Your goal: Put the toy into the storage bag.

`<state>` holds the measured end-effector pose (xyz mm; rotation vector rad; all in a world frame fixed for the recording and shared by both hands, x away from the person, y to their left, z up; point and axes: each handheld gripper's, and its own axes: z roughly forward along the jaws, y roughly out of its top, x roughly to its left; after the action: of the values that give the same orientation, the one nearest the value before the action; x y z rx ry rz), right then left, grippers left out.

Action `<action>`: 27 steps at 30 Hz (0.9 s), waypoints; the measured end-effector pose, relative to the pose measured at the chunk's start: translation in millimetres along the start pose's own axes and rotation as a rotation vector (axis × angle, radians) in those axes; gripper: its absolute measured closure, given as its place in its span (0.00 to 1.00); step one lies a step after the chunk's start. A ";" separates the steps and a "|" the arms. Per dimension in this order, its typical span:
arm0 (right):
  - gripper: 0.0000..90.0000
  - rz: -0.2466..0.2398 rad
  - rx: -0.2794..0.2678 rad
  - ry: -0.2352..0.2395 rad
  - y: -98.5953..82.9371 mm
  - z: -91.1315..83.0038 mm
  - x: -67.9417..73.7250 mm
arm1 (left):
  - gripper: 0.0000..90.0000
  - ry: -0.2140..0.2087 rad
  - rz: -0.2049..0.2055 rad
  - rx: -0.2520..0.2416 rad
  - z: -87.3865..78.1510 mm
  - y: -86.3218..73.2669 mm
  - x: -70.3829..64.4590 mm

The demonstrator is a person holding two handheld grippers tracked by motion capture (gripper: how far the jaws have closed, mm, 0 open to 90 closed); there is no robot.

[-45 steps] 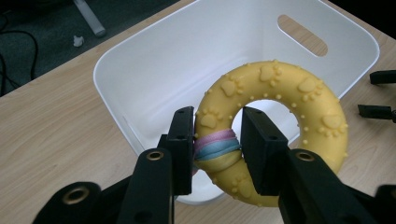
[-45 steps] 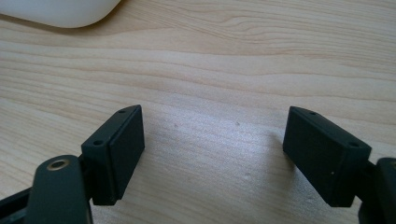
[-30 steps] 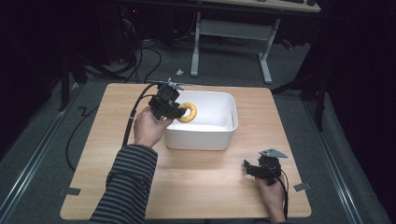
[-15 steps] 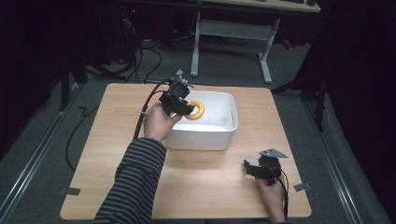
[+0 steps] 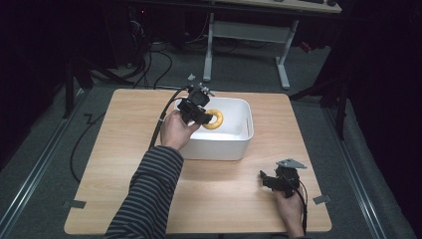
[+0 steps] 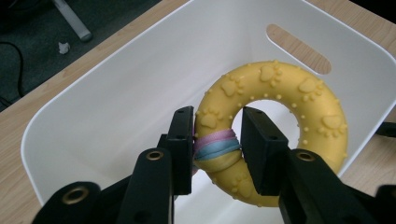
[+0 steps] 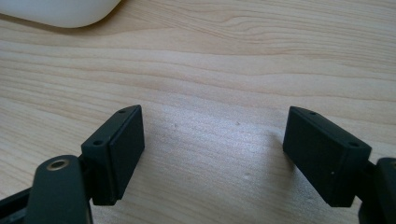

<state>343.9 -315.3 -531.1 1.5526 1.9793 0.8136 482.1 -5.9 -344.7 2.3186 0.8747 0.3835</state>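
The left tool (image 5: 205, 118) is held over the white bin (image 5: 234, 148), which stands on the table (image 5: 124, 149) just beyond centre, toward 12 o'clock. Its jaws are clamped on a yellow ring toy (image 5: 214, 119), gripping the ring's body where a pink and blue band (image 6: 215, 143) wraps it. In the left gripper view one jaw lies against the outer edge of the ring toy (image 6: 280, 107) and the other passes through its hole. The ring is embossed with paw prints and small studs. It hangs above the interior of the bin (image 6: 116, 107), near the wall at the bin's 9 o'clock side, clear of the floor. A slot handle is cut in the bin's far end wall.

The right tool (image 5: 271, 180) rests low over the table at about 5 o'clock from the bin, well apart from it. Its jaws are spread wide with nothing between them; bare wood grain of the table (image 7: 210, 60) is visible in the gap. A corner of the bin (image 7: 60, 11) appears at the top left of the right gripper view.
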 end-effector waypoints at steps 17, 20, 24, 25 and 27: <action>0.23 0.000 -0.001 0.000 -0.1 0.1 0.0 | 0.73 0.006 0.026 0.057 22.9 -1.4 -7.9; 0.23 0.000 0.000 0.000 0.0 -0.1 0.0 | 0.73 0.005 0.031 0.066 26.2 -2.1 -9.4; 0.23 -0.001 0.000 0.000 0.0 -0.1 0.0 | 0.73 0.008 0.040 0.080 30.2 -2.9 -12.6; 0.23 0.000 0.000 0.000 0.0 -0.1 0.0 | 0.73 0.007 0.045 0.083 31.1 -3.0 -13.7; 0.23 0.000 0.000 0.000 0.0 -0.1 0.0 | 0.73 0.010 0.056 0.088 32.3 -2.9 -15.6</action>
<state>343.9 -315.3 -531.1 1.5523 1.9799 0.8136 484.1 -29.3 -372.0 2.4281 0.8485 0.3880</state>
